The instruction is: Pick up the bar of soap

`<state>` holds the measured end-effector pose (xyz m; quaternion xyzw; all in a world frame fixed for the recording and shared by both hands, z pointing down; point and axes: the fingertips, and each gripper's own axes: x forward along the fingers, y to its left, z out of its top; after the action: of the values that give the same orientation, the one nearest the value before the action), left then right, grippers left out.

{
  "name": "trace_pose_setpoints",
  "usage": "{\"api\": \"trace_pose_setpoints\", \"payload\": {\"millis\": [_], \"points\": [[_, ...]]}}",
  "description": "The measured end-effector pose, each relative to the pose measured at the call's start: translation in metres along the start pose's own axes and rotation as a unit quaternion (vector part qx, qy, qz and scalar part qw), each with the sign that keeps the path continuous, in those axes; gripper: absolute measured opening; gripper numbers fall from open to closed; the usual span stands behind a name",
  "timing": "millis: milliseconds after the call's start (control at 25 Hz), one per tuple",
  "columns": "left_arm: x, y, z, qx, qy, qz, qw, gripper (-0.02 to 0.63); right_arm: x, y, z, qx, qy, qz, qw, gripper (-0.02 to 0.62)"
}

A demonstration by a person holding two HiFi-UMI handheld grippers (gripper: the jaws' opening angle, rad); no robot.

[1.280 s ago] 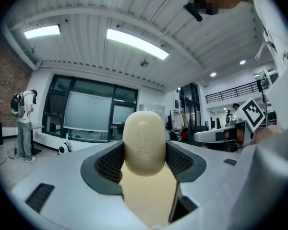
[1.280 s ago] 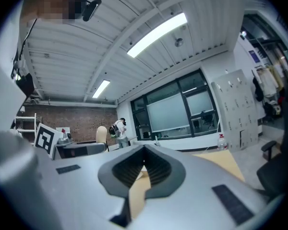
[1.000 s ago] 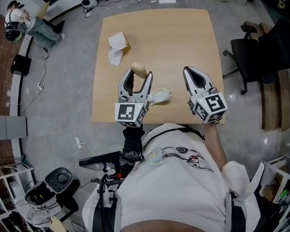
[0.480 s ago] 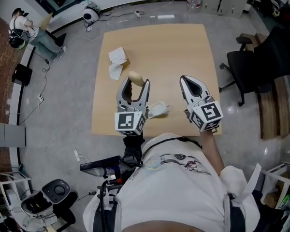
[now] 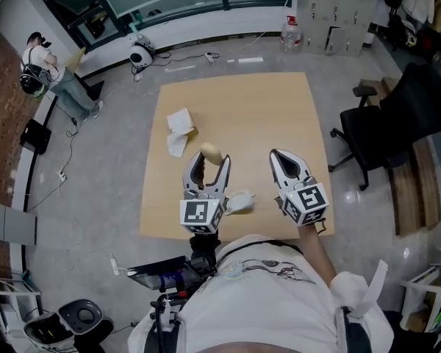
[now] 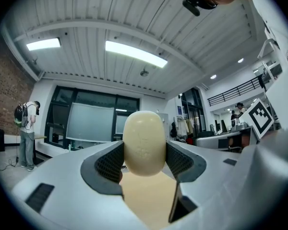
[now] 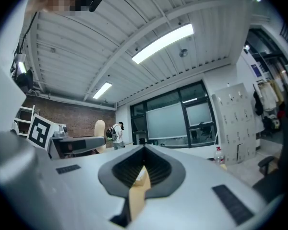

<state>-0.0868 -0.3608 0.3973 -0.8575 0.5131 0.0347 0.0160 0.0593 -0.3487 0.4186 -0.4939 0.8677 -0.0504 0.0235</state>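
The bar of soap [image 5: 211, 152] is a pale cream oval, held up above the wooden table [image 5: 264, 116]. My left gripper [image 5: 208, 157] is shut on it. In the left gripper view the soap [image 6: 144, 143] stands upright, pinched between the two dark pads [image 6: 108, 164], with ceiling and windows behind it. My right gripper [image 5: 278, 157] hovers to the right of the soap, jaws shut with nothing in them. In the right gripper view the right gripper [image 7: 144, 169] shows its jaws closed together, and the soap [image 7: 100, 127] appears small at the left.
A small opened box [image 5: 181, 122] and a white paper [image 5: 176, 145] lie on the table's left part. A white crumpled wrapper [image 5: 239, 201] lies near the front edge. A black office chair [image 5: 397, 131] stands to the right. A person [image 5: 48, 70] stands far left.
Both grippers and the head camera have risen, so the table looks smaller and farther below. The left gripper has kept hold of the soap throughout.
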Motion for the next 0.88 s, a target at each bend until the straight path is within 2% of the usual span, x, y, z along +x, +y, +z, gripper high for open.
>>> {"api": "trace_pose_setpoints", "payload": {"millis": [240,880], "points": [[0.008,-0.001,-0.009,-0.002,0.01,-0.002,0.9999,0.258,0.005,-0.007,-0.006,0.001,0.003,-0.006,1.0,0.003],[0.023,-0.005,-0.002,0.002,0.0,-0.005,1.0,0.258,0.014,-0.019,0.003,-0.009,-0.011,-0.004,1.0,0.003]]}}
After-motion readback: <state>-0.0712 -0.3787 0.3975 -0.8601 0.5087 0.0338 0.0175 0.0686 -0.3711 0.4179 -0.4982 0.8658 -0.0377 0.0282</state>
